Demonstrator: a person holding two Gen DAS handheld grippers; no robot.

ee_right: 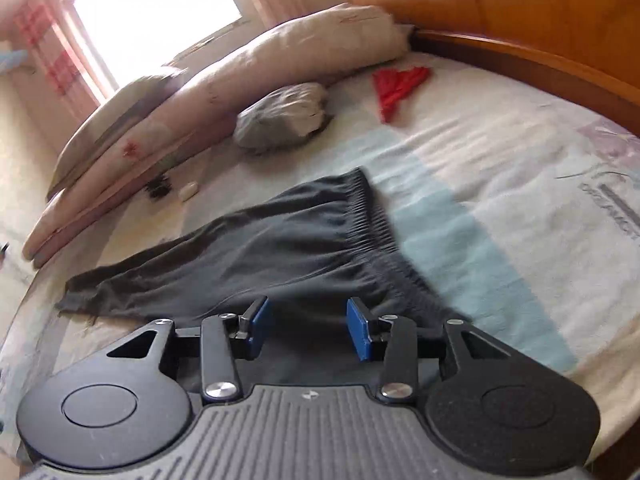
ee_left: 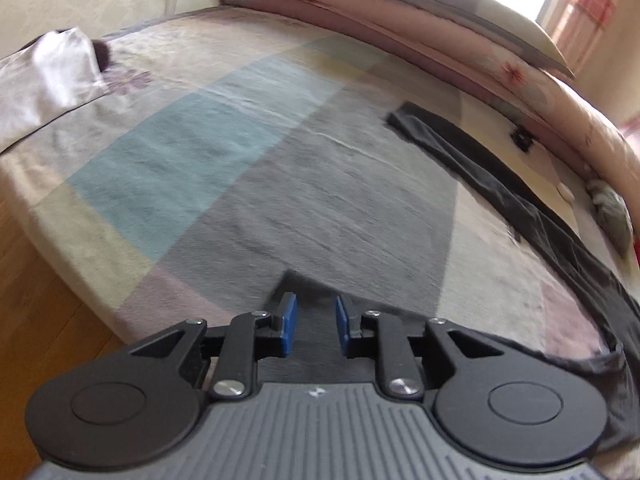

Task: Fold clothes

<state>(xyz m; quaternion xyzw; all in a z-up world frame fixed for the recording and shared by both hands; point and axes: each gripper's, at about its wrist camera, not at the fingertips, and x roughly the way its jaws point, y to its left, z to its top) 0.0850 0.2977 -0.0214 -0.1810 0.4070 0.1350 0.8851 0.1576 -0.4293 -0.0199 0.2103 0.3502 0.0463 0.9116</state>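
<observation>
Low in the left wrist view, the left claw has its blue pads a narrow gap apart with nothing between them; only the grey patch of the bed cover shows behind the gap. Low in the right wrist view, the right claw stands wider, pads clearly apart and gripping nothing, though it hovers just over the near edge of the trousers, and whether a pad brushes the cloth cannot be told.

These dark grey trousers lie flat on the bed. In the right view the ribbed waistband runs down the middle of the frame and the leg stretches to the lower left. In the left view the same trousers sweep along the right side, from a narrow end at centre right down to the lower right corner.

A pastel patchwork cover in blue, grey, pink and cream lies over the bed. A folded pink quilt runs along its far side, with a grey bundle and a red cloth near it. A pale garment lies at the upper left of the left view. Wooden floor shows at lower left there, a wooden headboard at upper right of the right view, and a bright window at its upper left
</observation>
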